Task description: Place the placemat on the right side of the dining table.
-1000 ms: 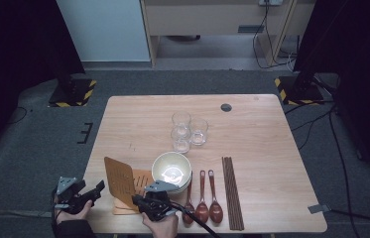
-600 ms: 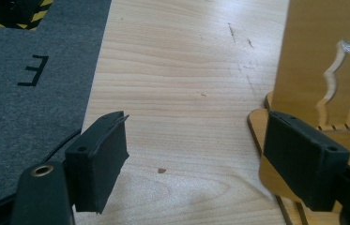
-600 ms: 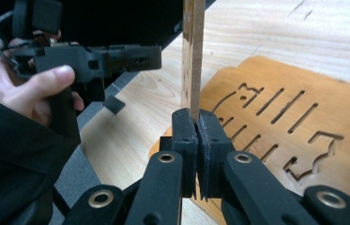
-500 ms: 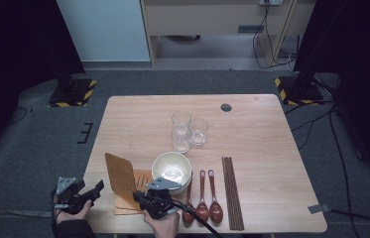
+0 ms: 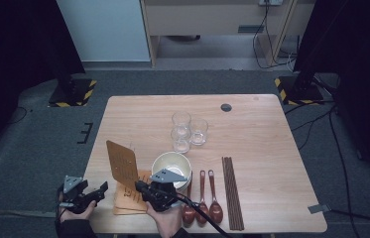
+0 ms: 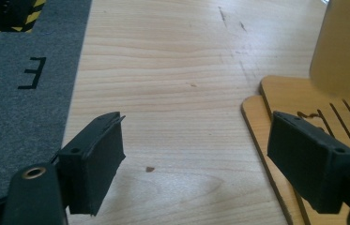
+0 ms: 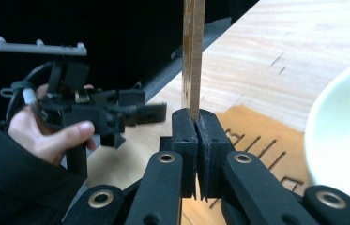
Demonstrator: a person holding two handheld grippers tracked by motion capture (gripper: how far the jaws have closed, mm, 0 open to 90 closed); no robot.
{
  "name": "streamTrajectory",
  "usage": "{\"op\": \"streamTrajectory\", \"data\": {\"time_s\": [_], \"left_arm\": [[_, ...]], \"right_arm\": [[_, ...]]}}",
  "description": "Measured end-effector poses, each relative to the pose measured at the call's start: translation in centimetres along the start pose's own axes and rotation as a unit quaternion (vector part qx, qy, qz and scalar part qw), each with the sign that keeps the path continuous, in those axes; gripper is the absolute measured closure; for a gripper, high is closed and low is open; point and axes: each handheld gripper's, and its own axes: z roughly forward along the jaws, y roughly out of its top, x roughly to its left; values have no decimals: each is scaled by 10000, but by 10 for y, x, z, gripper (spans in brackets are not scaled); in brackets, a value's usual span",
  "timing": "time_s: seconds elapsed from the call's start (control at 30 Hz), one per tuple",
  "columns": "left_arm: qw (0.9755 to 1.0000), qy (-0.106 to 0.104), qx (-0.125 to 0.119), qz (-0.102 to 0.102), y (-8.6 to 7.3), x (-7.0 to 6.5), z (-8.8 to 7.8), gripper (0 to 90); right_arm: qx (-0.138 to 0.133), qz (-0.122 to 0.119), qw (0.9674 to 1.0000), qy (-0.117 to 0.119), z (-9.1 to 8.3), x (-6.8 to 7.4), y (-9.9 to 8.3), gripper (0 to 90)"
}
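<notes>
- The right tool (image 5: pixel 140 187) sits at the near edge of the desk (image 5: pixel 272 129), its pads pressed together on the lower edge of a thin wooden board (image 5: pixel 122 165); in the right gripper view the board (image 7: pixel 193 51) rises straight up out of the clamped pads, seen edge-on
- The lifted board stands tilted on edge, its slotted face turned toward the left side of the desk, directly above a small stack of wooden boards (image 5: pixel 129 198) that lie flat just under the right tool
- The left tool (image 5: pixel 104 187) hovers off the near left corner of the desk, its pads spread with nothing between them; its jaws have just been opening a little further
- In the left gripper view, the flat stack (image 6: pixel 304 112) lies just beyond the right-hand pad, apart from it
- A white bowl (image 5: pixel 171 166) stands just right of the lifted board
- Two wooden spoons (image 5: pixel 207 198) and dark chopsticks (image 5: pixel 232 191) lie further right
- Three clear glasses (image 5: pixel 187 130) cluster at mid-desk
</notes>
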Motion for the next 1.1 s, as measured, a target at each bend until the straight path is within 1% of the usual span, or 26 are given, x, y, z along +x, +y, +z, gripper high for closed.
{"op": "streamTrajectory", "data": {"time_s": [0.07, 0.2, 0.4, 0.43, 0.47, 0.6, 0.67, 0.73, 0.87, 0.97, 1.1], "left_arm": [[9998, -22, 94, 180, 1, -5, 3, 161], [9988, -80, 229, 417, 3, -13, 10, 141], [9968, -124, 421, 666, 7, -27, 23, 124], [9967, -129, 423, 686, 7, -29, 25, 120], [9959, -141, 462, 759, 9, -32, 29, 115], [9943, -249, 549, 883, 10, -38, 38, 103], [9942, -286, 560, 871, 10, -37, 39, 99], [9947, -308, 570, 804, 10, -36, 41, 95], [9943, -319, 616, 810, 8, -34, 43, 93], [9947, -336, 595, 765, 7, -32, 44, 80], [9955, -367, 532, 699, 5, -30, 46, 52]], "right_arm": [[-62, -9, 10000, -17, -2, -1, 4, 879], [-159, -10, 9999, -49, -6, -3, 12, 878], [-302, -17, 9995, -95, -13, -6, 21, 879], [-332, -25, 9994, -98, -15, -7, 24, 878], [-372, -40, 9992, -106, -17, -7, 28, 879], [-456, -50, 9989, -124, -22, -9, 34, 879], [-510, -56, 9986, -127, -25, -10, 39, 879], [-569, -69, 9983, -141, -29, -10, 44, 879], [-681, -100, 9975, -144, -34, -11, 53, 878], [-775, -118, 9968, -173, -40, -12, 60, 878], [-881, -107, 9958, -241, -50, -18, 68, 879]]}}
